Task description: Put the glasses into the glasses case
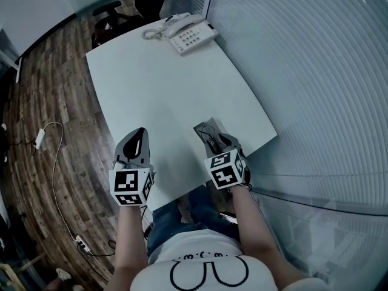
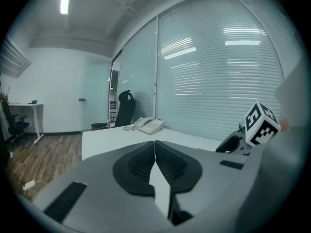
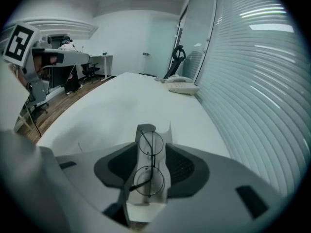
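Two claws (image 2: 155,147) (image 3: 150,147), one pair of glasses (image 3: 147,177), one case (image 3: 144,129), one telephone (image 1: 191,34), one table (image 1: 170,83).

On table (image 1: 157,90): glasses (image 3: 150,164) in case (image 3: 145,128) near edge, telephone (image 1: 191,34) far end.

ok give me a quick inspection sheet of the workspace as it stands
surface: white table
job's things: glasses lying in the open glasses case
clutter: telephone at the table's far corner
grippers: left gripper shut, empty; right gripper open, jaws either side of the glasses
cables: coiled phone cord on the table; loose cable on the wood floor
surroundings: office chair, window blinds
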